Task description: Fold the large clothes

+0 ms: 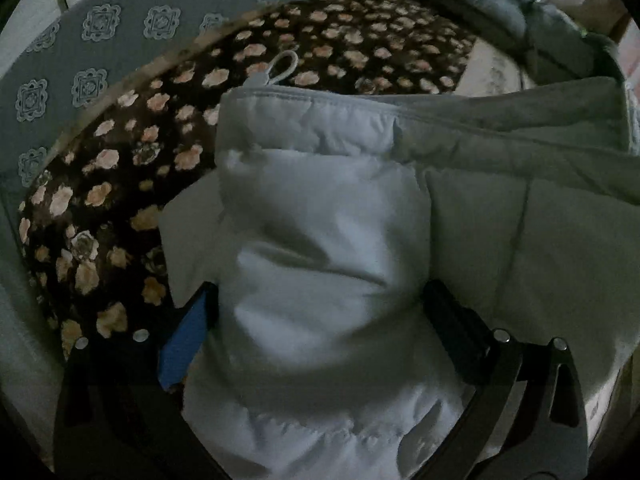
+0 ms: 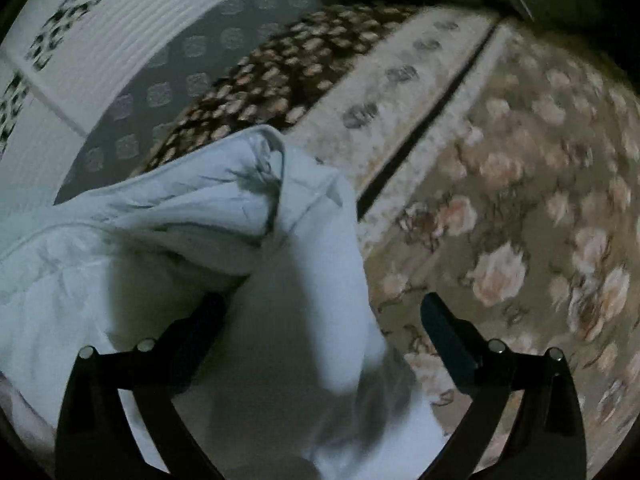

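Both claws are busy with the pale padded jacket (image 1: pixel 320 208). Left gripper (image 1: pixel 320 320) has a thick roll of the quilted fabric bunched between its fingers and looks to be pinching it, the blue-padded finger (image 1: pixel 188 340) pressed into the cloth. Right gripper (image 2: pixel 320 332) stands spread wide; a hanging fold of the jacket (image 2: pixel 224 216) drapes over its left finger, but the right finger sits clear against the floral bedcover (image 2: pixel 520 240), so nothing is clamped there.

The garment lies across the bed, partly over the dark flowered blanket (image 1: pixel 120 168), its zipper pull (image 1: pixel 276 68) at the top edge.

I judge a fold to be mid-way: one side lifted, not yet laid flat. Next, the right claw needs a firm bite on the matching edge.

No brand, label or writing is readable.
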